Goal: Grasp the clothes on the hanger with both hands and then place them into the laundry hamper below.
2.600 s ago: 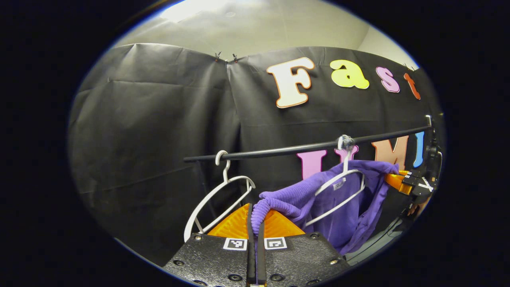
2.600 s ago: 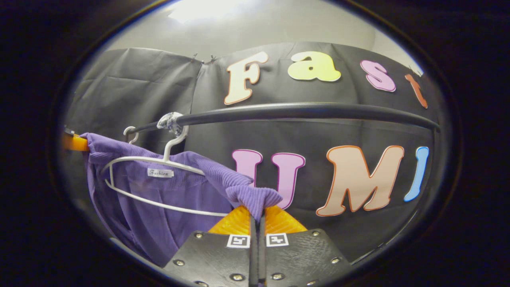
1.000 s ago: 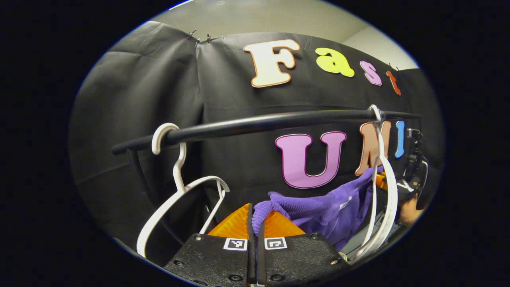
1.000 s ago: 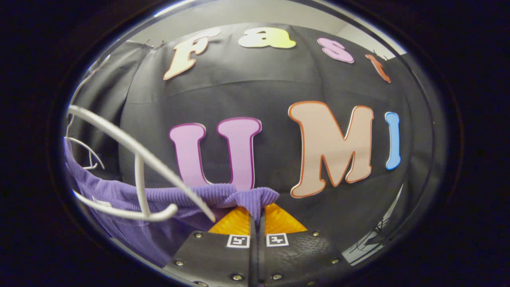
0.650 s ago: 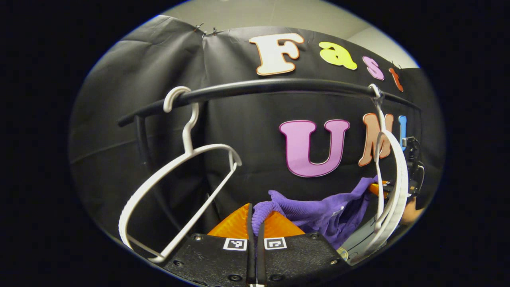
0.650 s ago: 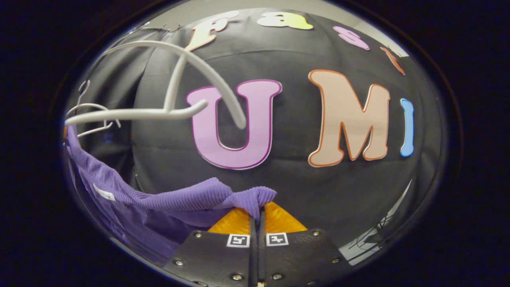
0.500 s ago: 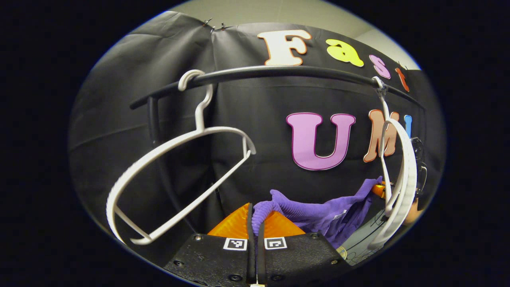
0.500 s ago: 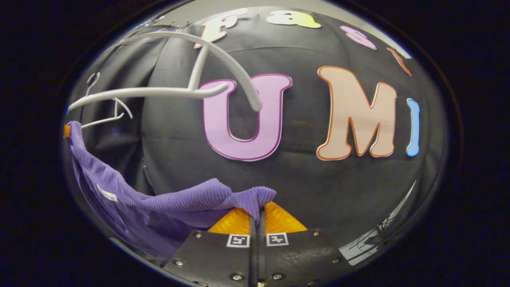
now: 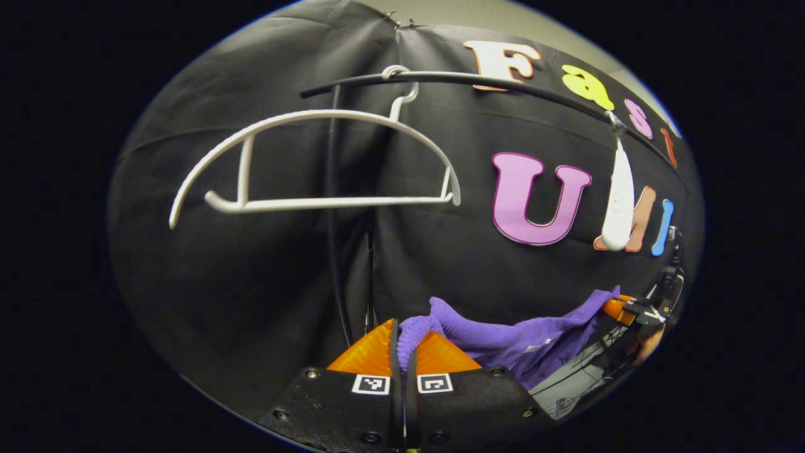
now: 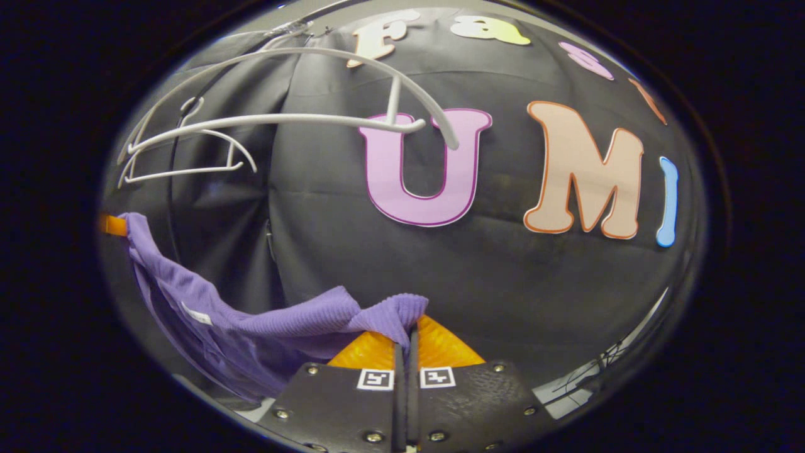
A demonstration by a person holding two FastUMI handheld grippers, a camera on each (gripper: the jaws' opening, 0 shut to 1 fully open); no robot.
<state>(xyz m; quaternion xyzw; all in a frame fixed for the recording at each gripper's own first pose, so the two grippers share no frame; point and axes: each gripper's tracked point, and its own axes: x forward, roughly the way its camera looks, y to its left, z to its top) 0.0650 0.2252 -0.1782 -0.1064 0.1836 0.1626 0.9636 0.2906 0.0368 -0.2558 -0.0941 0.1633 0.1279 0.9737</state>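
Observation:
A purple knit garment [image 9: 503,336] hangs slack between my two grippers, free of its hanger. My left gripper [image 9: 402,336] is shut on one ribbed end of it. My right gripper [image 10: 407,333] is shut on the other end, and the purple garment [image 10: 207,314] sags away to the lower left. The right gripper's orange finger [image 9: 615,307] also shows far right in the left gripper view, held by a hand [image 9: 651,343]. The bare white hanger [image 10: 352,119] that carried the garment dangles from the black rail [image 9: 490,80] above. The hamper is hidden.
A second empty white hanger [image 9: 314,157] hangs on the rail at the left, next to the rack's black upright pole [image 9: 333,220]. Black cloth walls the booth behind. A strip of pale floor with cables [image 9: 575,384] shows at lower right.
Both grippers have dropped well below the rail with the garment pinched between them. It slid off its hanger, which now swings empty overhead. Both hangers sit higher in the views.

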